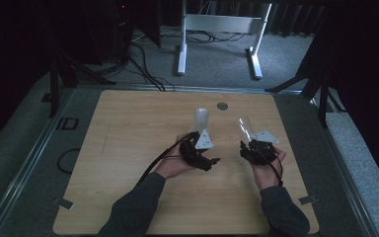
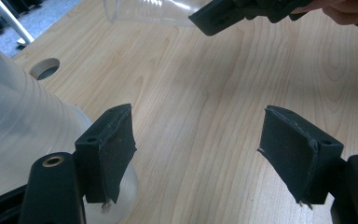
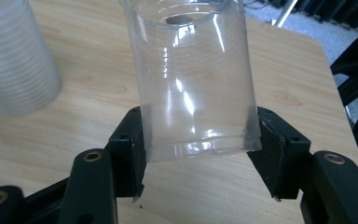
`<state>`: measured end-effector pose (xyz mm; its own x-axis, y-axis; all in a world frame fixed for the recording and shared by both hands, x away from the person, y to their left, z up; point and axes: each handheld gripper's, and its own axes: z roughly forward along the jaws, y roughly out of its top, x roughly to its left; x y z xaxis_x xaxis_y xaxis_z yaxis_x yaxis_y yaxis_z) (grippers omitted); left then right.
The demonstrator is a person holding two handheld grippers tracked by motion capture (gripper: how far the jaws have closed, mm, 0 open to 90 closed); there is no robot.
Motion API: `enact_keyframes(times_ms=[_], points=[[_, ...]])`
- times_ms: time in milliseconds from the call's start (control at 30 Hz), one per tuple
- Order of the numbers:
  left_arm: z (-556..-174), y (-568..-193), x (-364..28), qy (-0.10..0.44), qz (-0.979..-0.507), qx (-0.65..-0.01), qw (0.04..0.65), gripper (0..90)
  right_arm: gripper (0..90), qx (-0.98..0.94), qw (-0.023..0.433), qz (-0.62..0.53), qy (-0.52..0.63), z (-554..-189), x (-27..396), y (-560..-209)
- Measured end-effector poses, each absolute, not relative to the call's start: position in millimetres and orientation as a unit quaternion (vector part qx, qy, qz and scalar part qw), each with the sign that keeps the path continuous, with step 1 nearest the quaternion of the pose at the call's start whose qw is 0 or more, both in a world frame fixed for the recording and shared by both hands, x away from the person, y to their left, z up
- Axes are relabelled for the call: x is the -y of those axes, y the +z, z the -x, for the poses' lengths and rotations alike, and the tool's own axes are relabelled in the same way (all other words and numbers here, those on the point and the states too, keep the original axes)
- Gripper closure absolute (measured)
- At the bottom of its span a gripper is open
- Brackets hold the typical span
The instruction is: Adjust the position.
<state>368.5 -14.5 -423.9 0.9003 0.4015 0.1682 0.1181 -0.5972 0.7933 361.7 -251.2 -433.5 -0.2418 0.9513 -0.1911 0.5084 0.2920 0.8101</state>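
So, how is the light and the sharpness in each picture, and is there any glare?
High view: dim, the room around the table nearly black, the clear cup faint. Left gripper view: brighter, the stack of cups blurred at the edge. Right gripper view: sharp, white glare streaks on the clear cup in the right hand-held gripper.

Probably lab: dark cabled floor (image 1: pixel 143 69)

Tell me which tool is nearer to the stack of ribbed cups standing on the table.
Left. The left tool sits right beside the stack of ribbed cups, jaws open with the stack just outside its left pad. The right tool is farther off, shut on a single clear cup.
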Motion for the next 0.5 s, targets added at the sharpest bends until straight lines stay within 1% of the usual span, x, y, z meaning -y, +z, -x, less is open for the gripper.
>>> enact_keyframes(times_ms=[500], points=[[-369,-423,16,0.173,-0.872,-0.154,0.431,25.8,41.7,-0.691,0.378,-0.489,0.375,-350,249,-433]])
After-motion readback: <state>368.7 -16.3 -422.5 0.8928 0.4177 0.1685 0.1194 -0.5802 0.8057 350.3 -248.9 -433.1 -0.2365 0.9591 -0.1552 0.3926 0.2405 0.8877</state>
